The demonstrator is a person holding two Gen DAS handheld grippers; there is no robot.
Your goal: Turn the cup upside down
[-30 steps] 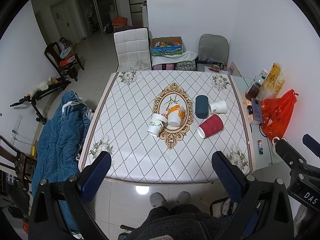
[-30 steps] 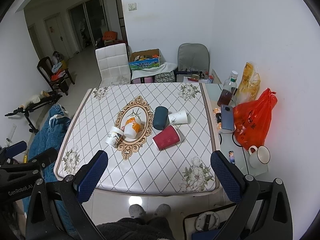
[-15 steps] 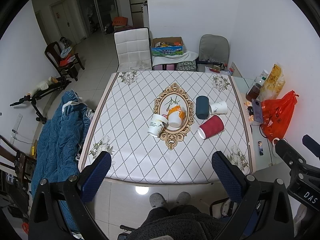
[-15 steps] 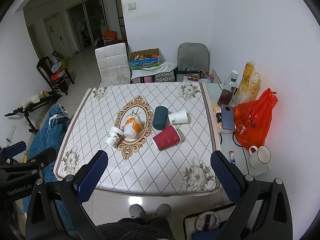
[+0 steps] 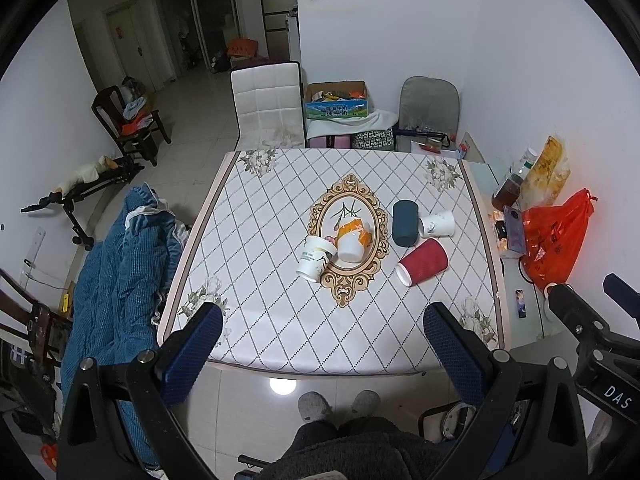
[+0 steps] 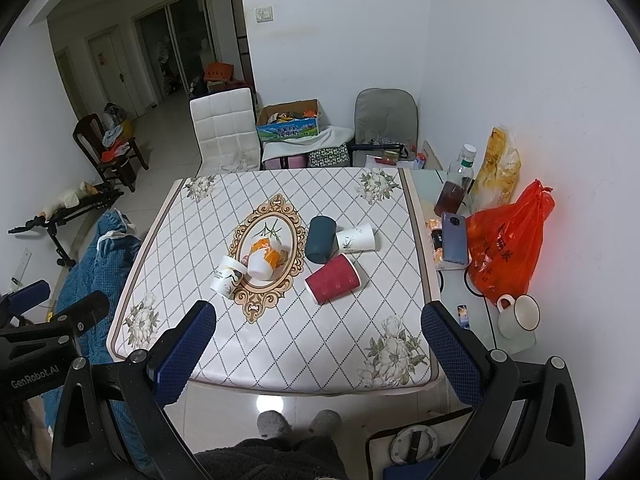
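Cups (image 5: 422, 267) lie on their sides on table (image 5: 280, 332).

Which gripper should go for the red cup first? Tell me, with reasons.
Right, probably. The red cup lies on its side toward the table's right half, nearer the right gripper than the left gripper. Both are open and empty, held back over the near edge.

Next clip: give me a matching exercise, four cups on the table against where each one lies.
Things:
1. red cup
2. dark teal cup
3. orange-and-white cup
4. white cup with small print

Places:
A. inside the gold oval frame
B. nearest the table's near edge, on its side
C. right of the teal cup
D. between the oval frame and the small-print cup

Pairs: 1-B, 2-D, 3-A, 4-C
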